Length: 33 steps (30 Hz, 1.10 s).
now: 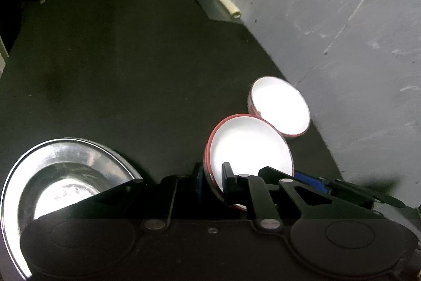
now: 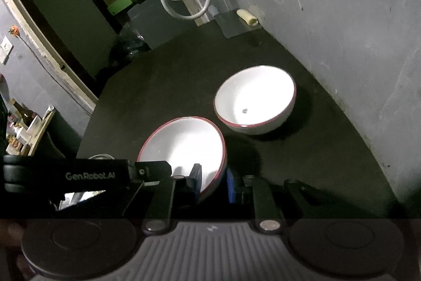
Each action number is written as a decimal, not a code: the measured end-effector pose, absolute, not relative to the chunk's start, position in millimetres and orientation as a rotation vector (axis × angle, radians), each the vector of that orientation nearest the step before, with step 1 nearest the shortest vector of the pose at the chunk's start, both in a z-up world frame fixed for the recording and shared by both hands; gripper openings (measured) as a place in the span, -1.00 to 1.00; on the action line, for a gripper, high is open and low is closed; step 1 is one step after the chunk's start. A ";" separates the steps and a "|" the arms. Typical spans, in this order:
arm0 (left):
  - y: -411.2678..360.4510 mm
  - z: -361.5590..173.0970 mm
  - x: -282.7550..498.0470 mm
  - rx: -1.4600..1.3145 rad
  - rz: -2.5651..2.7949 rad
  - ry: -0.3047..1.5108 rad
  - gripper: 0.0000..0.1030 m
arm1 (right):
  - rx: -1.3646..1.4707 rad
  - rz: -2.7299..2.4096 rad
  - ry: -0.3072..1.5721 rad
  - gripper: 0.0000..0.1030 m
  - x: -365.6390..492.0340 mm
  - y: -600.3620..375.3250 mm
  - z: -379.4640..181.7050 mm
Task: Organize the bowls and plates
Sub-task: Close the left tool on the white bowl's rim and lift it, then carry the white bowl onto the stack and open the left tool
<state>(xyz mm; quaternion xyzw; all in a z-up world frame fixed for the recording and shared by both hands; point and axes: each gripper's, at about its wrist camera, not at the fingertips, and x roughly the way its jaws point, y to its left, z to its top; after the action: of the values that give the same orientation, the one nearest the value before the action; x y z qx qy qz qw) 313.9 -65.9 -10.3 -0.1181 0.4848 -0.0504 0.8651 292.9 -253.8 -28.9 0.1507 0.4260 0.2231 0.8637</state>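
Bowl (image 1: 250,146) rim pinched between both grippers, left (image 1: 213,175) and right (image 2: 213,183).

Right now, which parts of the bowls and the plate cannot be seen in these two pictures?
- Near bowl: in both wrist views its lower rim is covered by the fingers clamped on it.
- Steel plate: left wrist view, cut by the picture's left edge and covered by the gripper body; in the right wrist view the left gripper almost hides it.
- Far bowl: the glare whitens its inside; the small dark mark is unreadable.
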 end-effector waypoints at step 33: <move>44.2 77.6 146.1 -0.471 -0.046 0.812 -0.71 | 0.048 0.784 0.808 -0.57 169.1 -164.5 72.3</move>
<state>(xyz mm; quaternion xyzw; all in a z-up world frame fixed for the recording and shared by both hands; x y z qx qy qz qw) 146.1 44.2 77.6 -0.2270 0.3911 -0.0223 0.8917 169.1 -164.5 72.3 0.0228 0.3828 0.3716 0.8455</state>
